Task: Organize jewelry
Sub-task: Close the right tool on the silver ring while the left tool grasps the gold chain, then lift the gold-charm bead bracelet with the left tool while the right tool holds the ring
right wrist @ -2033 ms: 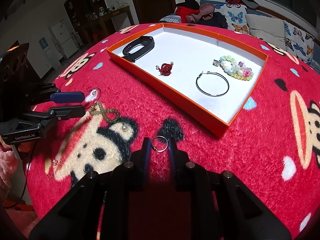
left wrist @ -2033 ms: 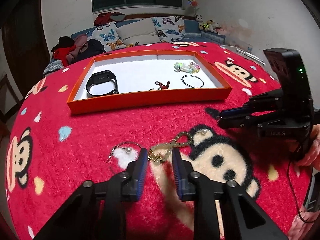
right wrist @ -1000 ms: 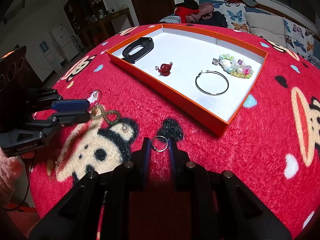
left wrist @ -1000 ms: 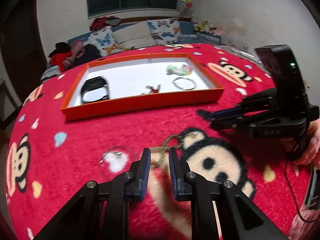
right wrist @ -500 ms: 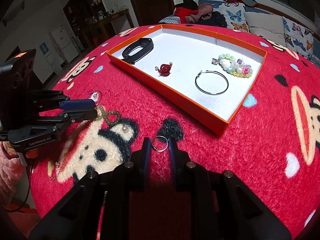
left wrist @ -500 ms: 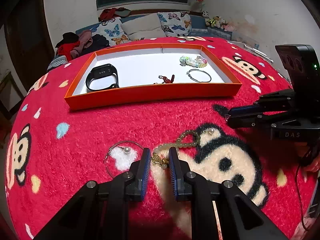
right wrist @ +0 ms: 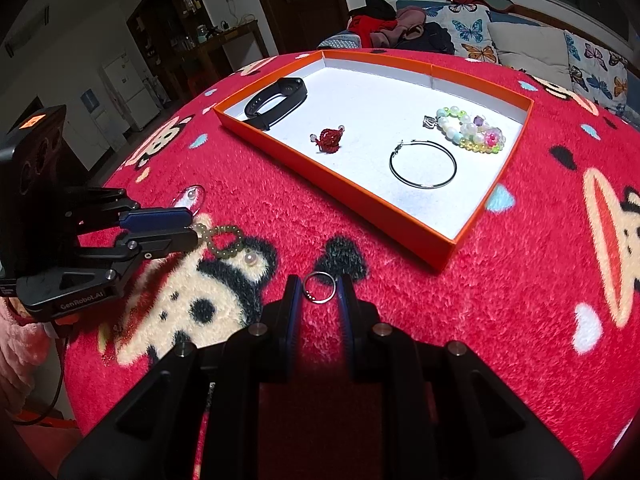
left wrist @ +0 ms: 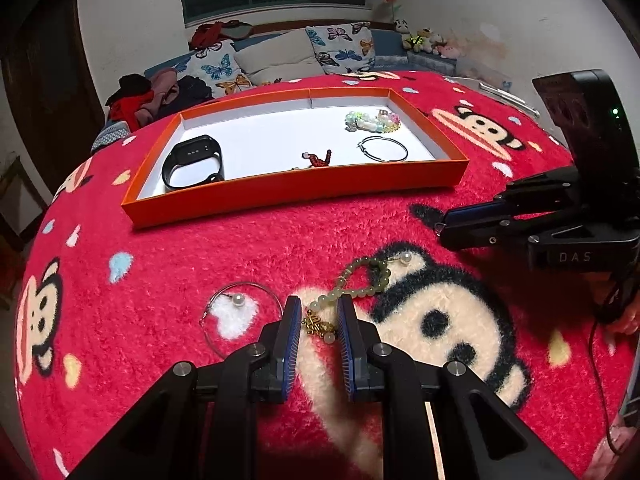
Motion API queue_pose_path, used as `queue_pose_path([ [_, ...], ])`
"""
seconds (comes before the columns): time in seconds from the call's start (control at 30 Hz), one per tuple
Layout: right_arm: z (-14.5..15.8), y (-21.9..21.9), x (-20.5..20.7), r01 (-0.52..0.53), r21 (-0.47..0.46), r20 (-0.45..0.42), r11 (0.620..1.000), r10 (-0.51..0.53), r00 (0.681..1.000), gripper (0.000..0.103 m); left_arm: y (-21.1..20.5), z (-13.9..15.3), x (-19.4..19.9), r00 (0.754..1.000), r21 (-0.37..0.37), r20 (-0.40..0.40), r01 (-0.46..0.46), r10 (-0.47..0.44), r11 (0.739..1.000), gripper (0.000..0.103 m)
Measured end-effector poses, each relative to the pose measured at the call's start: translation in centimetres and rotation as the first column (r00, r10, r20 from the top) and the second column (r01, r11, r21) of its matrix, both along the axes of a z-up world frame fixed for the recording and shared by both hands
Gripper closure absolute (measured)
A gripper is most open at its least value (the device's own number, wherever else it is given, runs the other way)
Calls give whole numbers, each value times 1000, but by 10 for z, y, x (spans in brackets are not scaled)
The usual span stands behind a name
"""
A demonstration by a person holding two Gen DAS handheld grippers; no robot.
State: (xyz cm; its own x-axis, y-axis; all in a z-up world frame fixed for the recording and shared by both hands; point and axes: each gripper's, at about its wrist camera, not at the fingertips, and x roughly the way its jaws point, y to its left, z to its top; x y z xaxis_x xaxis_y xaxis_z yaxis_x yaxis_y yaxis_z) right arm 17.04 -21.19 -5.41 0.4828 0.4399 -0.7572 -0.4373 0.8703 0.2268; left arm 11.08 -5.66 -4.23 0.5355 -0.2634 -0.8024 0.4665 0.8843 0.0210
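My left gripper (left wrist: 319, 314) is partly open and low over the red cloth, its jaws either side of the gold charm end of a green bead bracelet (left wrist: 360, 276). The bracelet lies on the cloth and also shows in the right wrist view (right wrist: 224, 240). A pearl hoop earring (left wrist: 240, 308) lies just left of it. My right gripper (right wrist: 319, 290) is narrowly open with a small silver ring (right wrist: 319, 287) between its tips. An orange tray (left wrist: 296, 190) holds a black band (left wrist: 192, 162), a red charm (left wrist: 318, 158), a thin hoop (left wrist: 382, 149) and a pastel bead bracelet (left wrist: 372, 120).
The round table is covered by a fluffy red monkey-print cloth (left wrist: 160, 248). A sofa with butterfly cushions (left wrist: 280, 56) and a heap of clothes stands behind the table. The right gripper body (left wrist: 560, 216) sits at the right of the left wrist view.
My left gripper rose and tilted, then came back down onto the charm end of the green bracelet with narrower jaws than two seconds ago. My right gripper and the ring stayed put.
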Motion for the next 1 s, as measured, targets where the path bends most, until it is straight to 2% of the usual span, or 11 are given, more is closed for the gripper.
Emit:
queue_pose_path([
  [0.23,0,2,0,0,1,-1,1000,0,1000,84,2,-2,-4,1000,20,-4,-10,10,1000,83],
  [0.57,-1,3,2,3,-4,7,1000,-3,1000,84,0,-4,-7,1000,11,5,1,-1,1000,85],
  [0.83,-1,3,2,3,3,4,1000,-3,1000,84,-10,6,-24,995,-45,42,91,-89,995,86],
  [1.0,-1,2,2,4,6,3,1000,-4,1000,84,-7,11,-30,995,-46,45,92,-90,995,85],
])
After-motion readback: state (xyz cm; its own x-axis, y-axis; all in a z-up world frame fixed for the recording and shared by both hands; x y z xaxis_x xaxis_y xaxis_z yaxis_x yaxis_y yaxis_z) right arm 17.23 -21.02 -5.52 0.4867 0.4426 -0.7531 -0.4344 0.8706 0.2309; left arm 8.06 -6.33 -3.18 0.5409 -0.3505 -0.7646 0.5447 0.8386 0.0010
